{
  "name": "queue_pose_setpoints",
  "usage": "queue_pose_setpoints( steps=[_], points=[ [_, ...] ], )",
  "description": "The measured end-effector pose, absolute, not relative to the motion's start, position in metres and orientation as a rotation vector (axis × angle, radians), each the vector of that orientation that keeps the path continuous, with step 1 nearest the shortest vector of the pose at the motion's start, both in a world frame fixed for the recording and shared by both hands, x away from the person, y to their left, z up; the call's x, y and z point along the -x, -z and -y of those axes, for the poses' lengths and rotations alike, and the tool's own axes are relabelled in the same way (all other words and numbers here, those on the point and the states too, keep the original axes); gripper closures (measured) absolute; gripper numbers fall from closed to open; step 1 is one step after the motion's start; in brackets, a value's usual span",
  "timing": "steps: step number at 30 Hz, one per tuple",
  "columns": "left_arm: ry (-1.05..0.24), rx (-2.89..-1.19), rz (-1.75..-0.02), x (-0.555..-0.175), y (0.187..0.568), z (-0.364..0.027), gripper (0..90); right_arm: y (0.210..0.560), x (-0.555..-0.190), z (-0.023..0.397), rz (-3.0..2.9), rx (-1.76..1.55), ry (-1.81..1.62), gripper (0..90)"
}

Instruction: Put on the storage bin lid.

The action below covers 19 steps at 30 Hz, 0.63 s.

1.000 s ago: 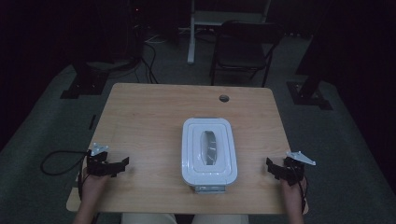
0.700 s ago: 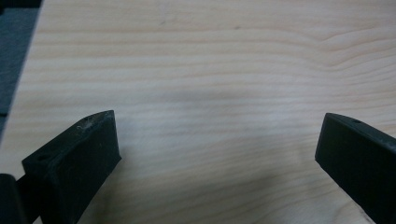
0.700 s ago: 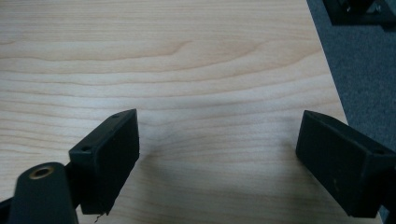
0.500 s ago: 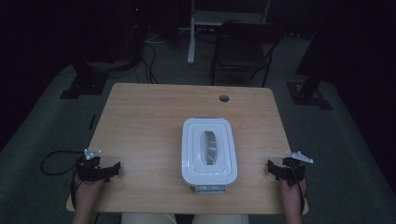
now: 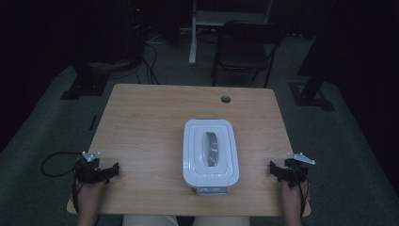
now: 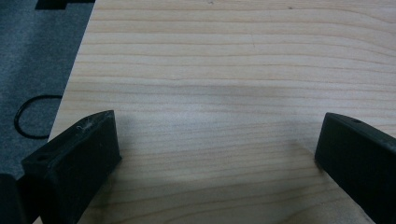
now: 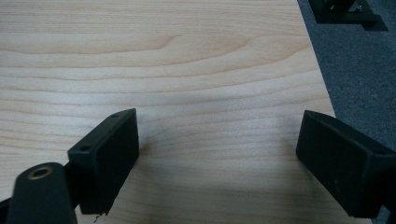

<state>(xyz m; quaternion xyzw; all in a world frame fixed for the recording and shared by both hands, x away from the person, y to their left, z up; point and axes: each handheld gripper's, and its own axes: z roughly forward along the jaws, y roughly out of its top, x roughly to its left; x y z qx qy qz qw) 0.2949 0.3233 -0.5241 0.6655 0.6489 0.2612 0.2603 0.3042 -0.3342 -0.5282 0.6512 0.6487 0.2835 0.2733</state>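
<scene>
A white rectangular lidded container (image 5: 210, 151) with a handle set into its top stands on the wooden table (image 5: 150, 122), near the front edge at the middle. My left gripper (image 5: 96, 170) rests low over the table's front left corner, open, with bare wood between its jaws (image 6: 215, 140). My right gripper (image 5: 287, 170) sits at the front right edge, also open over bare wood (image 7: 217, 140). Both are well apart from the container, one on each side.
A round cable hole (image 5: 226, 99) lies near the table's far edge. A dark chair (image 5: 244, 47) and stand bases (image 5: 82, 84) sit on the floor beyond the table. A black cable loop (image 6: 32, 116) lies on the carpet left of the table.
Both grippers have drawn back toward the table's front edge and slightly outward. The container has not moved.
</scene>
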Motion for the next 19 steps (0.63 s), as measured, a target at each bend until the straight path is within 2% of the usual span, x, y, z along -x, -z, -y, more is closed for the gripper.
queue_pose_setpoints(
  steps=[19],
  points=[
    [-0.694,-1.826,-1.724,-0.2986,0.5241,-0.3257,0.5,0.5282,-0.3055,0.3346,-1.75,-1.75,-0.763,13.0]
  ],
)
